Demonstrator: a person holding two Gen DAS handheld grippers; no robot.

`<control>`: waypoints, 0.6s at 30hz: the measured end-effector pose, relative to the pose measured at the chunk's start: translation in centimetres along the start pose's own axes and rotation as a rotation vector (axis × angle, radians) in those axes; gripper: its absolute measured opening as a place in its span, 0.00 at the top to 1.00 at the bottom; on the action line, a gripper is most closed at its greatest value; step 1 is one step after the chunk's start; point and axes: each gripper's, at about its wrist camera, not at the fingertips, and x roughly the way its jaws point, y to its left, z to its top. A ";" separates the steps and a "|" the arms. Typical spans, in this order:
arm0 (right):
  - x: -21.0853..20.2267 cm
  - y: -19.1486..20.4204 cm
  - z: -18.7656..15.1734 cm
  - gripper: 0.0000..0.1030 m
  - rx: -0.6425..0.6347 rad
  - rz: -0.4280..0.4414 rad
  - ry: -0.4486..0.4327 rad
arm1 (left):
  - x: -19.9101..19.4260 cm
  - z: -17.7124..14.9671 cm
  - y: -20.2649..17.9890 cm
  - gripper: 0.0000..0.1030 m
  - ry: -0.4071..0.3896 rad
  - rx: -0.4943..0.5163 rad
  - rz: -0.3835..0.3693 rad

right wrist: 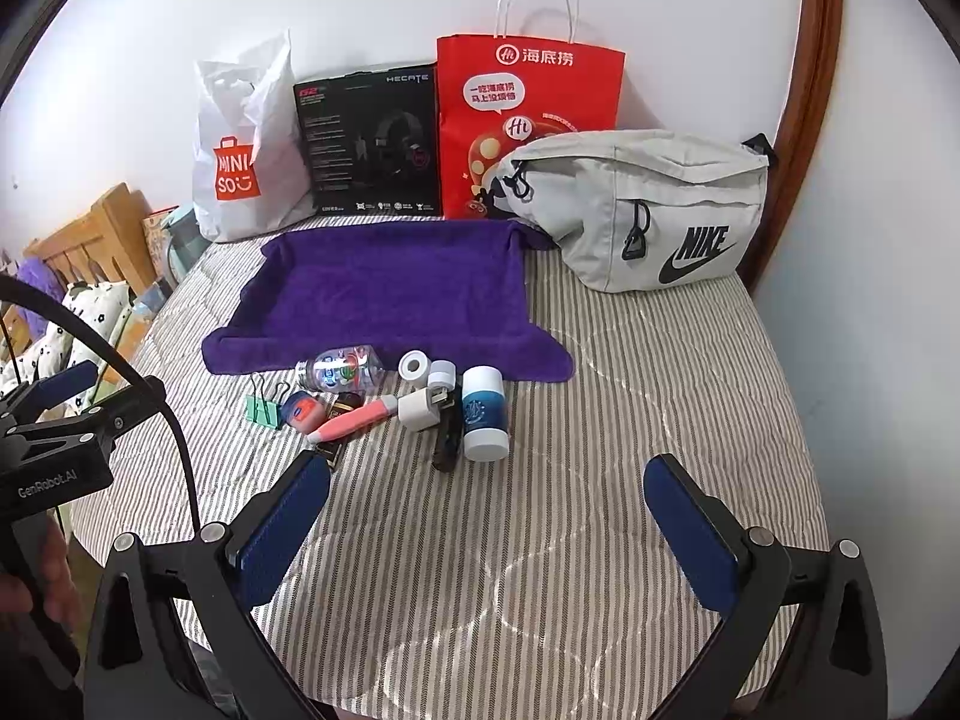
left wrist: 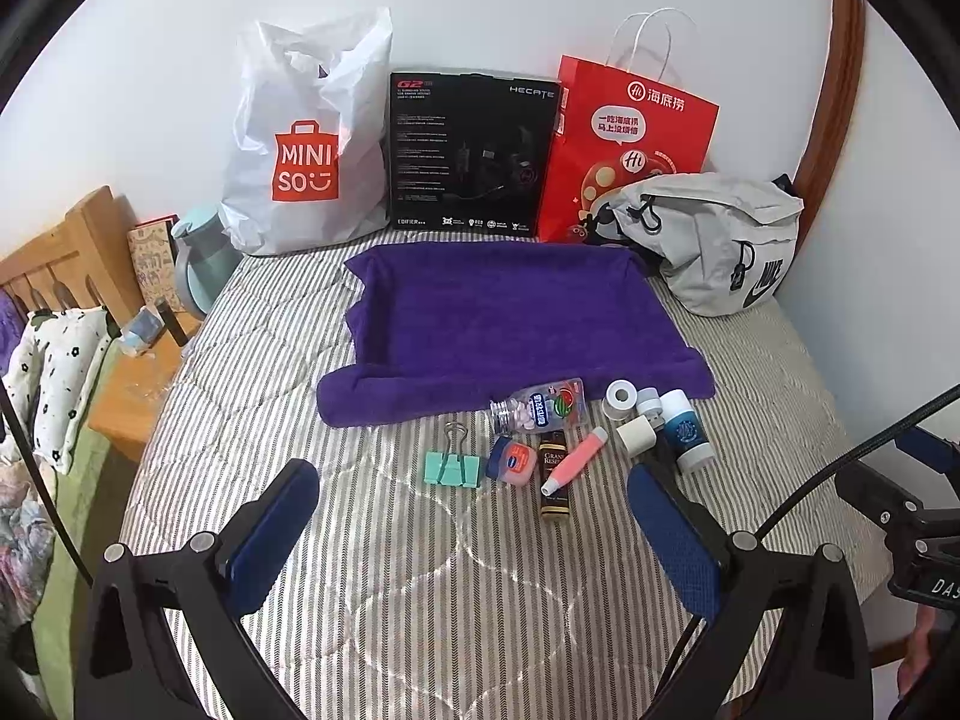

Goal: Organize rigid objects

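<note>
A bed (left wrist: 420, 600) with a striped quilted cover is shown from both wrist views. Against the wall at its far edge stand a white shopping bag (left wrist: 300, 144), a black headset box (left wrist: 471, 150) and a red paper bag (left wrist: 630, 138); a grey waist bag (right wrist: 642, 204) lies in front of the red bag. A purple towel (left wrist: 510, 324) is spread flat at mid-bed, with nothing resting on its central area.

The rigid objects are clustered on the cover just in front of the towel's near edge. A blue-and-white cylindrical container (right wrist: 485, 414) lies at the right of the group, with a dark flat object (right wrist: 447, 441) beside it. A clear candy bottle (left wrist: 537, 405) lies on its side, touching the towel's edge. A dark brown packet (left wrist: 553, 474) is partly covered by a pink tube (left wrist: 576, 461). A green binder clip (left wrist: 453, 462) and a small blue-lidded jar (left wrist: 511, 461) lie at the left. A white plug adapter (right wrist: 420, 408) and two small white rolls (left wrist: 621, 399) complete the group.

The left gripper (left wrist: 474, 516) and the right gripper (right wrist: 486, 516) are held above the near part of the bed; on each, the blue-padded fingers (left wrist: 273, 534) are spread wide and nothing is held.
</note>
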 end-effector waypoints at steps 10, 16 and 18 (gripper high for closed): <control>0.0 0.0 -0.2 0.00 -0.003 0.000 -0.002 | -0.3 0.0 0.0 0.00 0.003 0.005 0.004; 0.1 0.2 -0.3 0.00 -0.006 0.001 0.002 | -0.3 -0.1 0.0 0.00 0.003 0.007 0.008; 0.0 0.2 -0.4 0.00 -0.005 0.008 0.003 | -0.5 -0.1 0.0 0.00 0.001 0.008 0.007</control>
